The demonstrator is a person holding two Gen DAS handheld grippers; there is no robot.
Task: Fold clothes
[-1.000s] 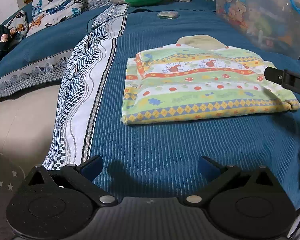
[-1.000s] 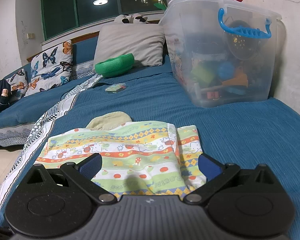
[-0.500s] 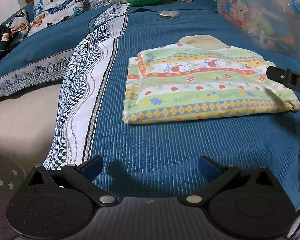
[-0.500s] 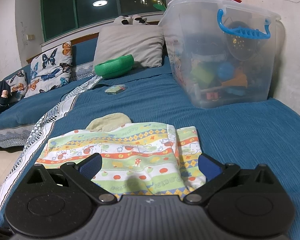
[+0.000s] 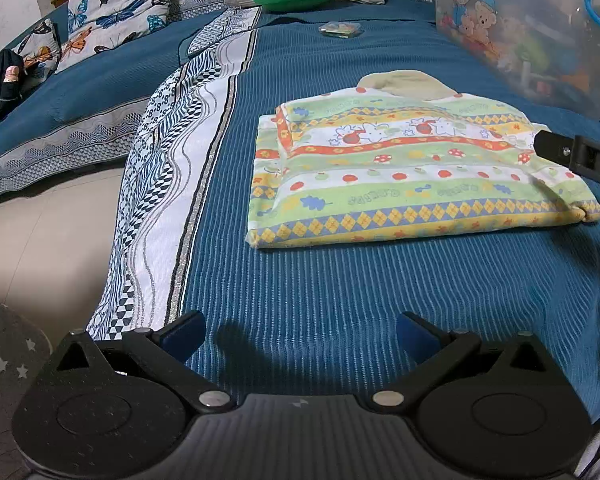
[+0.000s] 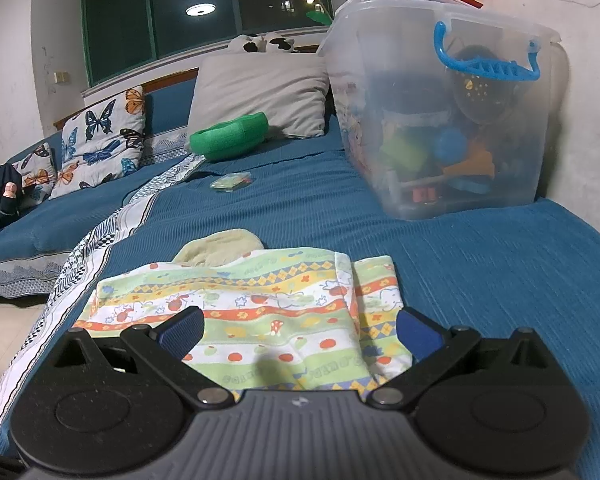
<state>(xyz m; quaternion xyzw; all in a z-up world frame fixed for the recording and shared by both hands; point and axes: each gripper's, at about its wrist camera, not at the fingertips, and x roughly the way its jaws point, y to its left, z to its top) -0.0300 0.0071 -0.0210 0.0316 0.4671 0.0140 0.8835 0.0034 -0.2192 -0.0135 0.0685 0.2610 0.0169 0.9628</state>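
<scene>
A folded child's garment [image 5: 404, 176] with green, yellow and orange cartoon stripes lies flat on the blue bedspread [image 5: 340, 288]. A beige piece [image 5: 408, 80] peeks out from under its far edge. My left gripper [image 5: 298, 334] hovers open over bare bedspread, well short of the garment's near edge. In the right wrist view the same garment [image 6: 268, 312] lies right under my right gripper [image 6: 298, 330], which is open with nothing between its fingers. A black part of the right gripper [image 5: 576, 156] shows at the garment's right end in the left wrist view.
A clear plastic storage box [image 6: 444, 120] full of toys stands at the back right. A green bowl-shaped object [image 6: 230, 138], a grey pillow [image 6: 260, 92], butterfly cushions [image 6: 100, 140] and a small packet [image 6: 230, 182] lie further back. The bed's patterned edge [image 5: 168, 184] drops to the floor on the left.
Both grippers have drifted back slightly from the garment. The garment has not moved and both grippers stay open.
</scene>
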